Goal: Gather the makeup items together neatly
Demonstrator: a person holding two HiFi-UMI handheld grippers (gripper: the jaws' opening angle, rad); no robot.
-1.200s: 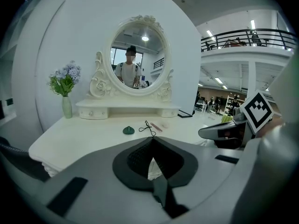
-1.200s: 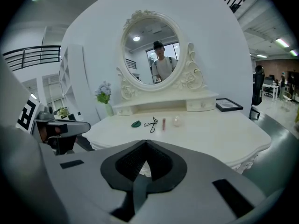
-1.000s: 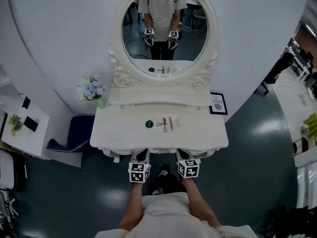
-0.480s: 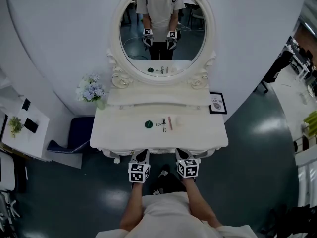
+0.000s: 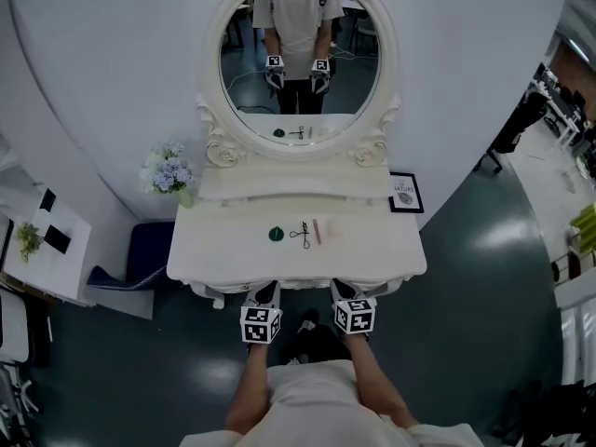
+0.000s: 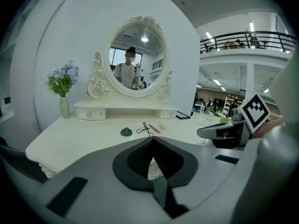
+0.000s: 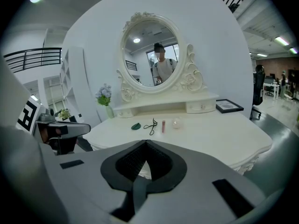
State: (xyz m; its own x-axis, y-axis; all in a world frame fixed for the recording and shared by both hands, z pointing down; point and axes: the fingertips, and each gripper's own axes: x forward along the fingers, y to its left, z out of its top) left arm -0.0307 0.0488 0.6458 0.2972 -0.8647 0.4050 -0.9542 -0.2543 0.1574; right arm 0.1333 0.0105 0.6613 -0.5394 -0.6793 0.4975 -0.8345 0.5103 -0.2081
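Note:
Several makeup items lie in a row mid-table: a green round lid, a black eyelash curler, a pink stick and a pale round jar. My left gripper and right gripper hang side by side at the table's front edge, short of the items. Both are shut with nothing in them. In the left gripper view the jaws meet, with the lid and curler far ahead. In the right gripper view the jaws also meet, facing the stick and jar.
The white vanity table carries an oval mirror above a low drawer shelf. A flower vase stands back left, a framed picture back right. A dark blue stool and a white side table stand to the left.
The head view has shifted slightly, so the table and mirror sit a little higher and further left. Both grippers stay where they were, still shut.

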